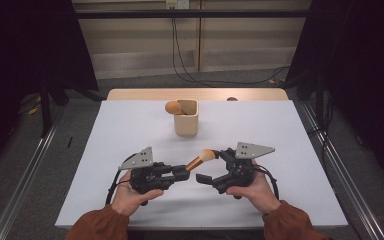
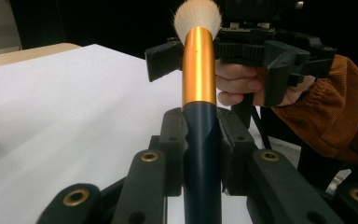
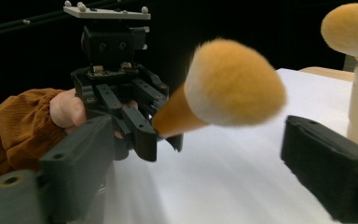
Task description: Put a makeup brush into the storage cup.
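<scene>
Left hand-held gripper [image 1: 184, 174] clamps fluffy, gold-ferruled makeup brush [image 1: 201, 160].

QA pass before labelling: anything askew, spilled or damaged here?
Nothing stands out. The left gripper clamps a makeup brush by its dark handle, the right gripper is open around its bristles, and the cream cup stands upright.

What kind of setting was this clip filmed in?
Probably a lab recording bay, not a home: a white table ringed by black curtains, metal floor rails on grey carpet, and cables running from a wall socket.
</scene>
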`<state>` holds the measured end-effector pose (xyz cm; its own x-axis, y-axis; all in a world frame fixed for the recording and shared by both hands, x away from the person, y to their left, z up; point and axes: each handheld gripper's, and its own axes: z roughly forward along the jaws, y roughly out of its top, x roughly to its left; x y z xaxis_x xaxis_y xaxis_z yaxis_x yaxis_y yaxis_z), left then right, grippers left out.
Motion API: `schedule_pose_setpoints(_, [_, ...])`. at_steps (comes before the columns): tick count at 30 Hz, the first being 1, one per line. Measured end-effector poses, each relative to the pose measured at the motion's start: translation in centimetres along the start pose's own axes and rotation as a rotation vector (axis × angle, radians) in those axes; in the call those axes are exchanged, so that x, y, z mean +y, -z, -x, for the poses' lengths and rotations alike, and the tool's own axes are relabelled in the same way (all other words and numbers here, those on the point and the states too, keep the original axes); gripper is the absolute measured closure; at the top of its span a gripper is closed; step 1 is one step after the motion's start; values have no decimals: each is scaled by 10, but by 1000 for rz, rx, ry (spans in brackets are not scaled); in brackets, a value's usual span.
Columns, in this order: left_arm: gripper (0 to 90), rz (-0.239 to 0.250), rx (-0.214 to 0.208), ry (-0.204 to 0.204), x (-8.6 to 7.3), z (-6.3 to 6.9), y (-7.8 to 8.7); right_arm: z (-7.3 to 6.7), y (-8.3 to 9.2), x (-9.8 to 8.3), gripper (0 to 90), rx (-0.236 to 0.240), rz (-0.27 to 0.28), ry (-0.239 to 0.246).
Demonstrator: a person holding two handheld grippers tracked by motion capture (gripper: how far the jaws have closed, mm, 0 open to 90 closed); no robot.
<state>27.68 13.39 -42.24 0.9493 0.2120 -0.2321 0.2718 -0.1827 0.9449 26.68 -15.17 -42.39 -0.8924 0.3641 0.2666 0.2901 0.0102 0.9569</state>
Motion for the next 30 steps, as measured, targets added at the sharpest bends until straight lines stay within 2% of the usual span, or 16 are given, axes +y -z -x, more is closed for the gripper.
schedule_pose_setpoints(3, [744, 4, 1, -1, 0, 0, -1, 2, -2, 1, 245, 26, 14, -17])
schedule_pose_setpoints(11, [743, 12, -4, 0, 0, 0, -1, 5, -6, 1, 457, 50, 45, -60])
schedule_pose_setpoints(17, [743, 21, -4, 1, 0, 0, -1, 6, -8, -1, 549, 72, 56, -90])
schedule_pose_setpoints(20, [743, 24, 2, 1, -1, 0, -2, 6, -10, -1, 636, 94, 62, -103])
schedule_pose_setpoints(26, [740, 15, 1, 1, -2, -2, -3, 8, -11, -3, 670, 114, 72, -147])
schedule_pose_setpoints(30, [715, 11, 4, 1, -3, -3, -4, 8, -11, -2, 714, 125, 72, -157])
